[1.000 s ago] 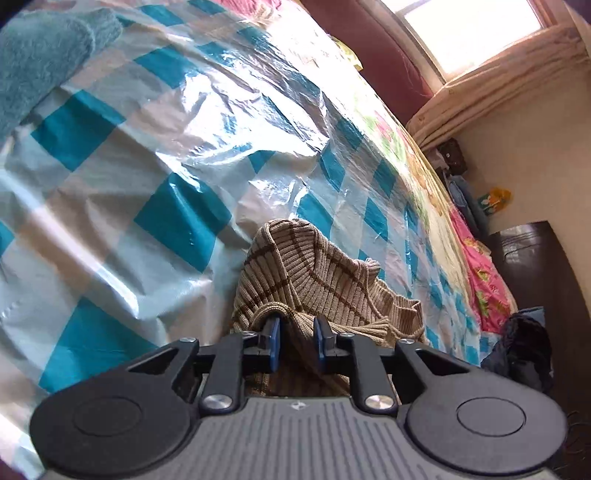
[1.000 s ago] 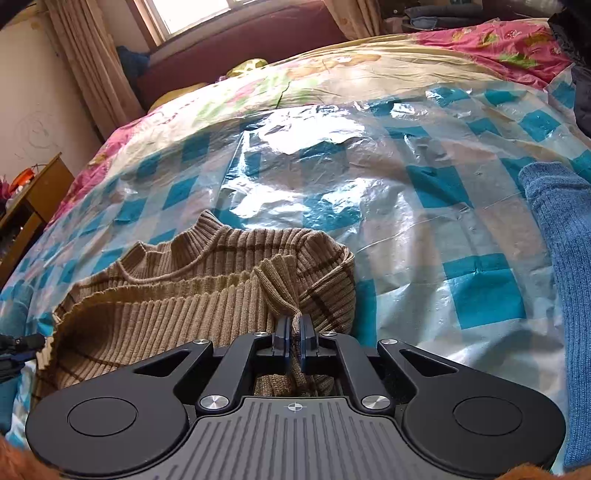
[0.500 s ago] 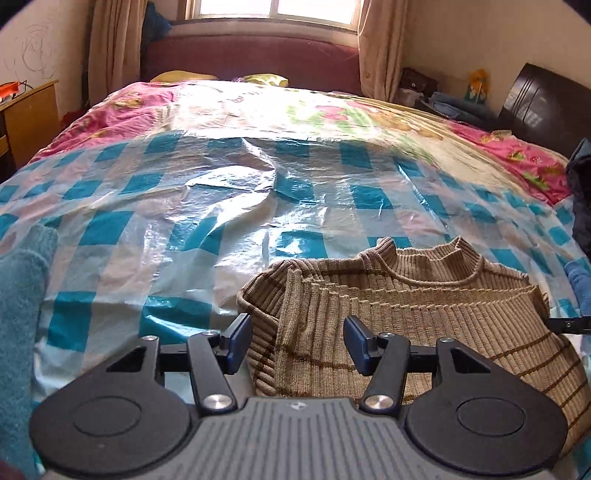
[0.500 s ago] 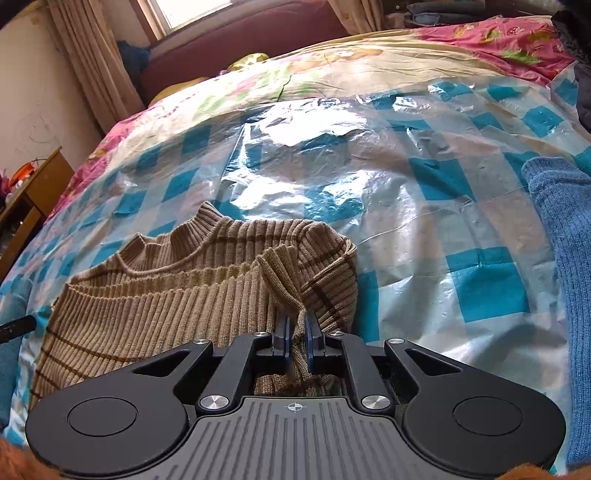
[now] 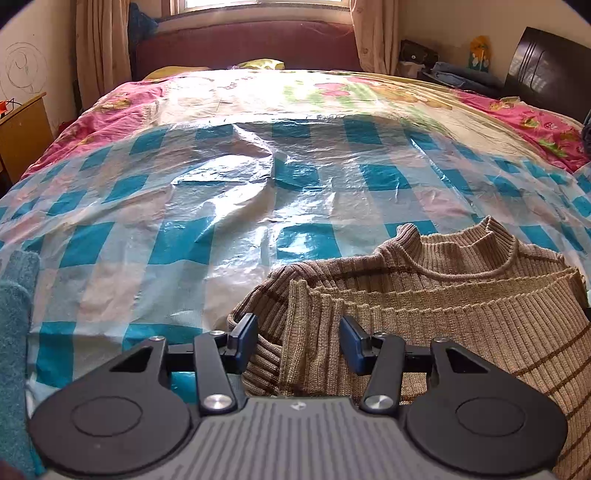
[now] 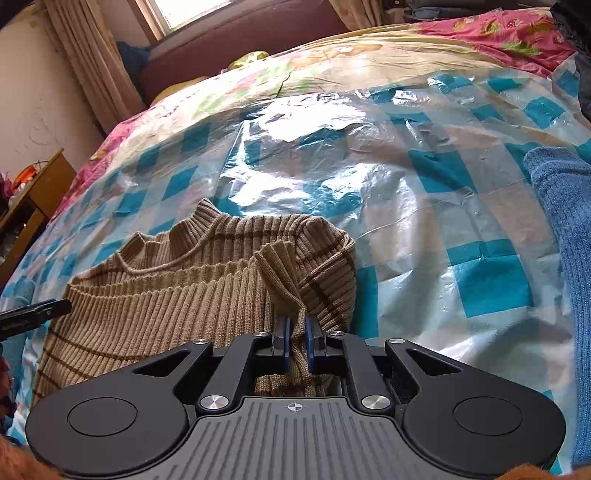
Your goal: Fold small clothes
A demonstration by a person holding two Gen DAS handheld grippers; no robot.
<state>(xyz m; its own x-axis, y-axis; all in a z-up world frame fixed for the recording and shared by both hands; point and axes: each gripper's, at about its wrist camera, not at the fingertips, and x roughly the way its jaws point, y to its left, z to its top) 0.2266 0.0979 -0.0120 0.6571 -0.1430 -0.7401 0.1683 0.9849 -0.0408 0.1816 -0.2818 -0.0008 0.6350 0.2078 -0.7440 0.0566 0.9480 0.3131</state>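
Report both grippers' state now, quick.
Left gripper: open, fingers either side of a tan sweater fold.
Right gripper: shut on the tan sweater's edge.

Daylight reaches you from the far window (image 5: 236,3), blown out white. Glare streaks the plastic sheet (image 6: 314,125). Both views stay sharp, bending at the edges.

Both wrist views look low and close across the bed (image 5: 207,173), sharing the sweater (image 5: 461,295)
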